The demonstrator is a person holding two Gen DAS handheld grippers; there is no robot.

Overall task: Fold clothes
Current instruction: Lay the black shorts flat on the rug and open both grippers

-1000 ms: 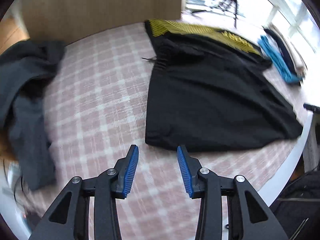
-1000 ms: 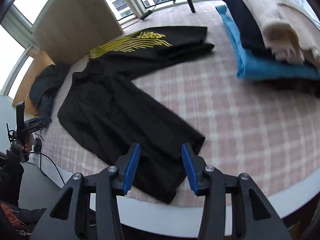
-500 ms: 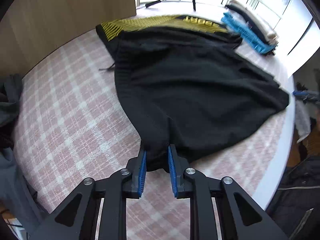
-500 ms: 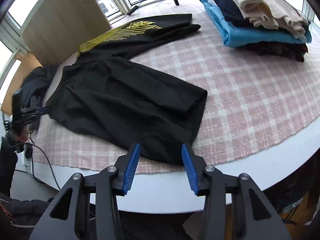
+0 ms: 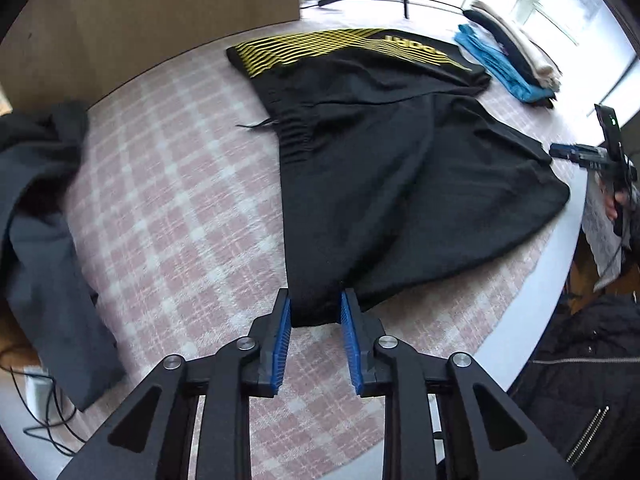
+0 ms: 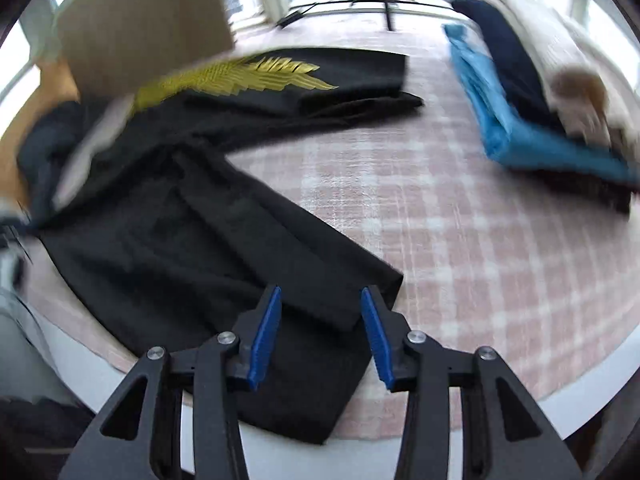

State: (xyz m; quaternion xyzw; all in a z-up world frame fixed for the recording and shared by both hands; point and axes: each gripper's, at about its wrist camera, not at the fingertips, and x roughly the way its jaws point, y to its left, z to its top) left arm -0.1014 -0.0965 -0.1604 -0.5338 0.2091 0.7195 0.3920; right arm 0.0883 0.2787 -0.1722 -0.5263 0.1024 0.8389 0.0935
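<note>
In the left wrist view, the left gripper stood at the lower middle of the frame, and its two blue-padded jaws held between them a corner of the black trousers with a yellow stripe pattern. The cloth filled the gap between the pads, so the jaws were narrowed on it. The trousers lay spread over the round table covered with a pink checked cloth, from the centre of the frame toward the upper right. A crumpled dark grey garment lay at the left edge of the frame, well apart from the trousers. A stack of folded clothes with a blue piece at the bottom was in the upper right.

In the right wrist view, the picture was blurred. The right gripper was at the lower middle of the frame, jaws wide apart, over a leg end of the trousers near the table edge. Whether the pads touched the cloth I could not tell. The stack was at the upper right.
</note>
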